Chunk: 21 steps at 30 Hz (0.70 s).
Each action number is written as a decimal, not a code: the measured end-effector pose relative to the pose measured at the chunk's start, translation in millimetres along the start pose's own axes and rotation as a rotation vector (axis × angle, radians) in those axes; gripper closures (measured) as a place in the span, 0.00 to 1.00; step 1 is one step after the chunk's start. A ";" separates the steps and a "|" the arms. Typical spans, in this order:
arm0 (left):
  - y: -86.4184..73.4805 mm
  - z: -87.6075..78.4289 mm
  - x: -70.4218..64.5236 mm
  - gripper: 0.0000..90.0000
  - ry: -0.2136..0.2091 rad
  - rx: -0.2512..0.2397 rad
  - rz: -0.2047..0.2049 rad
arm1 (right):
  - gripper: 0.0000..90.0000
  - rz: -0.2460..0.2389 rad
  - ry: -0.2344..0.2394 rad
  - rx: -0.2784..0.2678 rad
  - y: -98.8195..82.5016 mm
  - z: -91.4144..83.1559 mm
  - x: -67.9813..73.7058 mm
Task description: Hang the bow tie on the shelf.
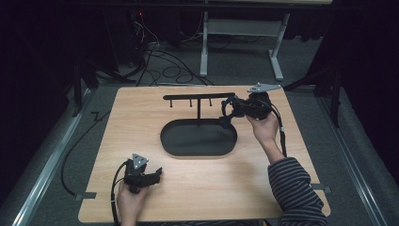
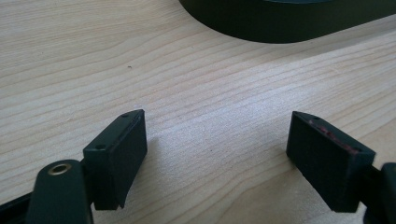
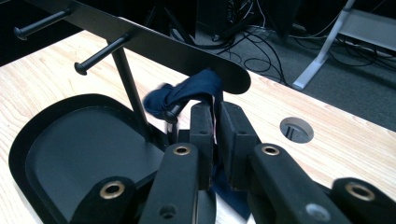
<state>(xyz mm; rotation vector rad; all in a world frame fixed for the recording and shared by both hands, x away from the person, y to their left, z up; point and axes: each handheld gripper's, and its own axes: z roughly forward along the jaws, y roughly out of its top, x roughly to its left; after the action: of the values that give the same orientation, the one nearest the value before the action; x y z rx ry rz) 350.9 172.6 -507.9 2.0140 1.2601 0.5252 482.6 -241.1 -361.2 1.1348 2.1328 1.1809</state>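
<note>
We have a dark blue cloth loop (image 3: 187,91) pinched between the fingers (image 3: 201,133) of our right gripper (image 1: 229,109), and its top is looped over the end peg (image 3: 172,113) of the black hanging stand (image 3: 140,42), just ahead of the fingertips. The jaws stand narrow, close against the cloth, though whether they press hard on it or have begun to ease we cannot tell for sure. The rest of the loop trails down between and behind the fingers toward the stand's oval tray (image 1: 169,141). Our left gripper (image 1: 155,173) rests on the bench (image 1: 211,188) with its fingers (image 2: 119,154) spread wide and nothing between them, the tray well ahead of their tips. The risk, as we judge it, lies in the release: if the loop sits only on the peg's tip, it could slide off as soon as we let go and drop into the tray below the fingers. If we draw back before the jaws are clear, the cloth may snag on a pad and be dragged off the peg, or tug the light stand toward us and tip it.
</note>
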 end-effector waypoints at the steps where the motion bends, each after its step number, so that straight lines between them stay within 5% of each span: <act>1: 0.0 0.0 0.0 0.23 0.000 0.000 0.000 | 0.94 0.003 0.002 0.000 -0.1 0.4 0.3; 12: 0.0 0.0 0.0 0.23 -0.001 0.000 0.000 | 0.86 0.007 0.010 -0.011 -1.3 -5.3 -1.8; 21: 0.0 0.0 0.0 0.23 0.000 0.000 0.000 | 0.66 0.041 0.036 -0.035 -9.6 -19.8 -8.5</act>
<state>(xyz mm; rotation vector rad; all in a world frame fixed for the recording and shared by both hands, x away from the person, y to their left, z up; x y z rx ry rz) 350.9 172.5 -507.9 2.0146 1.2601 0.5255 469.2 -260.4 -358.8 1.1551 2.1166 1.2613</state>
